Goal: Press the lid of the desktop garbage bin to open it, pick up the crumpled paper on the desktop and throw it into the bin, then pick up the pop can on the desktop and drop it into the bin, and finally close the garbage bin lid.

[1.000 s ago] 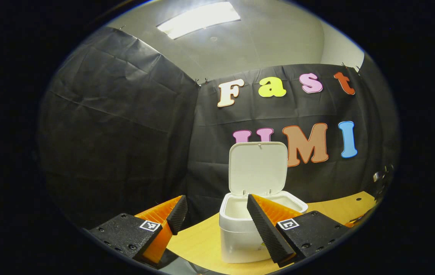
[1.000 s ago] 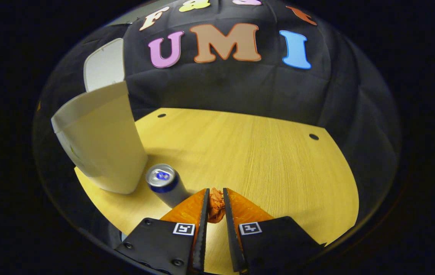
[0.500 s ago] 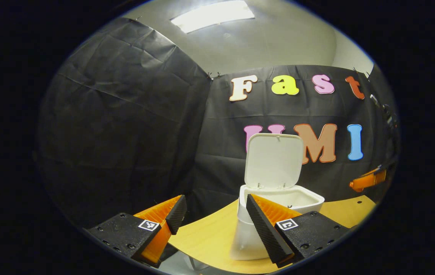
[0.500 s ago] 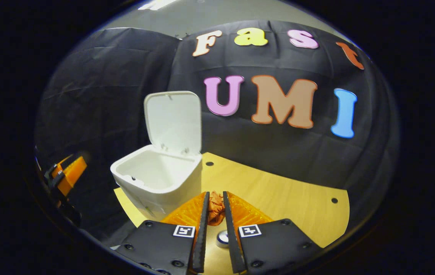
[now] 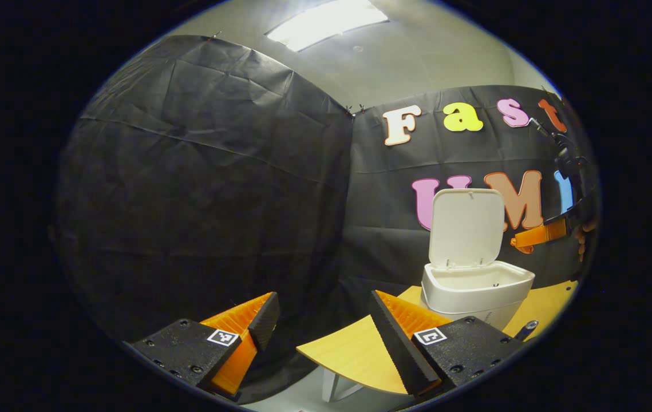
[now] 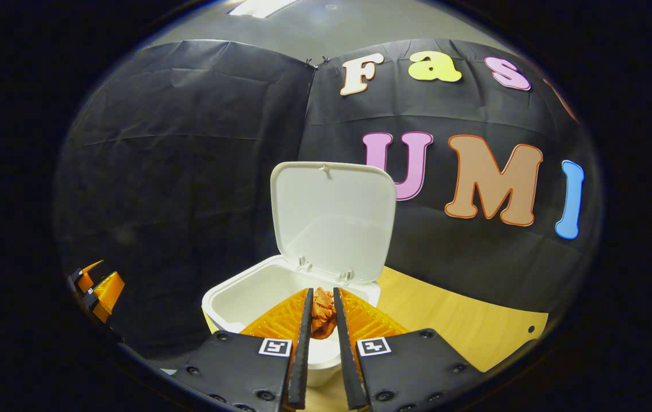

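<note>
Clamped between both fingers of the right claw [image 6: 320, 312] is the crumpled paper [image 6: 323, 306], an orange-brown wad held over the open mouth of the white desktop garbage bin [image 6: 245, 294]. In the right gripper view the bin's lid [image 6: 334, 220] is seen raised upright on its hinges behind the paper, with the pale interior of the bin exposed below the fingertips. The bin is set on the light wooden bench [image 6: 463, 326], near its edge.

In the left gripper view the left claw [image 5: 320, 312] is seen spread wide, with nothing held between its fingers; it is kept well apart from the bin, off to that view's left, past the bench corner. The garbage bin [image 5: 474, 292] and its raised lid [image 5: 466, 226] are seen farther off at the right, and the right claw [image 5: 517, 240] is seen above and just beside the bin's rim. The pop can [image 5: 526, 329] is partly visible on the bench [image 5: 348, 352] beside the bin's base.
</note>
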`<state>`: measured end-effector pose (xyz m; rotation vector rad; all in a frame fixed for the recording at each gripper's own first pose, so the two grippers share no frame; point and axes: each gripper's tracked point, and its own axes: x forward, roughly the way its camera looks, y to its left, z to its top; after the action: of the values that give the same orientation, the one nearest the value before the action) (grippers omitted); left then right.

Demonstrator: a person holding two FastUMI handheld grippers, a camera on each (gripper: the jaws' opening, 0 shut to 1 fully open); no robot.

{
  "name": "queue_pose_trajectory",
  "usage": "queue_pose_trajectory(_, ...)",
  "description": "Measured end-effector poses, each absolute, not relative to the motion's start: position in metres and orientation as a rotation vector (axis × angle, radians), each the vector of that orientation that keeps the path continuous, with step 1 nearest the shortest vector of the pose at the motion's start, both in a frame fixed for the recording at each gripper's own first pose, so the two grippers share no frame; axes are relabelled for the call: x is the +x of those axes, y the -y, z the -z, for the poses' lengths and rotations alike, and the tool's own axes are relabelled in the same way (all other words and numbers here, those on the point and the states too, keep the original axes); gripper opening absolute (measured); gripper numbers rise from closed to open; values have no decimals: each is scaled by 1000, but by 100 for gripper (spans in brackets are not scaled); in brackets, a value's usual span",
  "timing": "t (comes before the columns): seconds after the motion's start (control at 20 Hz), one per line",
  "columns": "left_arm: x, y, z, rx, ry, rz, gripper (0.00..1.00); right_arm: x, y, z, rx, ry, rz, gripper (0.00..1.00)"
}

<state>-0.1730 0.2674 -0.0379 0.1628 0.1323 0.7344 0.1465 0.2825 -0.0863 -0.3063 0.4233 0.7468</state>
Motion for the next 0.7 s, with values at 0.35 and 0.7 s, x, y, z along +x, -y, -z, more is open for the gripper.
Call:
queue_pose_trajectory(0.35,-182,-269,35,186,-143,-754,96,147,-292,98,-333,-426,-760,69)
queue_pose_trajectory(0.7,-118,-214,29,196,-103,-501,96,157,-230,58,-286,-335,-601,97)
